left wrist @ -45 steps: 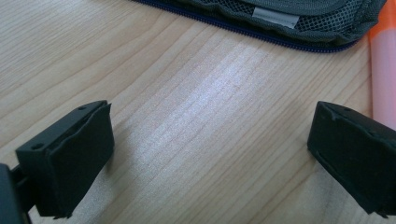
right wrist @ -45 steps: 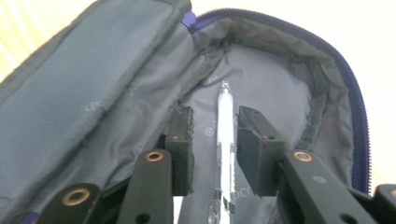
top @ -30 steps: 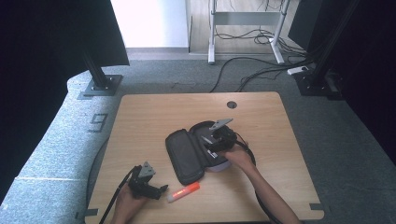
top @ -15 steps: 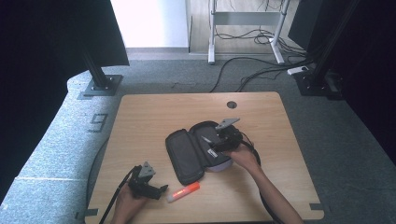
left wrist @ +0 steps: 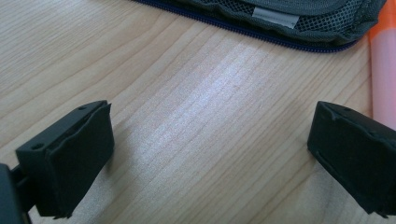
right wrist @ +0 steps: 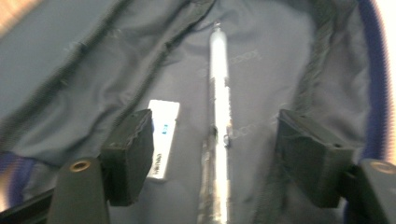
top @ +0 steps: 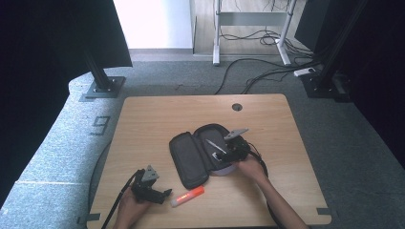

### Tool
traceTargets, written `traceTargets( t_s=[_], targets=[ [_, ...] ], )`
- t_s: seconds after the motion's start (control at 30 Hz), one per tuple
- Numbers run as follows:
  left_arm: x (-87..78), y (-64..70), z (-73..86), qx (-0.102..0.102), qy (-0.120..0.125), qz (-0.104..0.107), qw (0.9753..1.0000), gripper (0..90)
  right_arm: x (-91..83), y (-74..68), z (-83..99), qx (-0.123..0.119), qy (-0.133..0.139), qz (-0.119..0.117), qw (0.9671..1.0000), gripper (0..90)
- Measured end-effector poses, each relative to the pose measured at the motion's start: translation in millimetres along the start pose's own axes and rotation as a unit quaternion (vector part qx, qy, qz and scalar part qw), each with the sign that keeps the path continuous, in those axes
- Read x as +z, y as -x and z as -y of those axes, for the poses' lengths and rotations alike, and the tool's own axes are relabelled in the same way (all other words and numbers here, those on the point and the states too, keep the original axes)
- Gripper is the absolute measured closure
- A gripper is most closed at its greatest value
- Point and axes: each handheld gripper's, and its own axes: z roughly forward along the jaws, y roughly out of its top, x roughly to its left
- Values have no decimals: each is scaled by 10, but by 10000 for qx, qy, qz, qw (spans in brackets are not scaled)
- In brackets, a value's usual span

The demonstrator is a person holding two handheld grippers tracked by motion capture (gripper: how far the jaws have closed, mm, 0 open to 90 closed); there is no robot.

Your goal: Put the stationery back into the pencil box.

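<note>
A dark pencil case (top: 193,157) lies unzipped and spread flat in the middle of the table. Inside it rest a silver pen (right wrist: 219,98) and a small white eraser (right wrist: 163,137); the pen (top: 212,145) also shows from above. My right gripper (right wrist: 215,140) hovers open over the case's right half, jaws on either side of the pen, nothing held. An orange highlighter (top: 188,196) lies near the front edge. My left gripper (top: 160,194) stands open just left of it, low over bare wood, with the case's mesh edge (left wrist: 289,21) beyond and the highlighter (left wrist: 384,74) at its right.
The wooden table (top: 157,119) has a cable hole (top: 237,107) at its back middle. Cables trail from both grippers toward the front edge. Stand bases and loose cables sit on the carpet behind the table.
My right gripper has drifted slightly right and toward the front over the case. The left gripper and the highlighter have stayed put.
</note>
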Motion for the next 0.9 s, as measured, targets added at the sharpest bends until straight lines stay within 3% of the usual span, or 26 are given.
traceTargets(
  t_s=[0.1, 0.23, 0.6, 0.9],
  targets=[
    [0, 0, 0, -1, 1, 0, 10000, 3, 6, 81, 115, 419, 259, -382, 9981, 296],
    [0, 0, 0, 0, 1, 0, 10000, 3, -24, 133, 181, 509, 353, -505, 9968, 313],
    [0, 0, 0, -1, 1, 0, 10000, 3, -77, 104, 133, 288, 231, -266, 9990, 325],
    [0, 0, 0, -1, 1, 0, 10000, 3, -298, 147, 73, 113, 355, 41, 9993, 324]
  ],
)
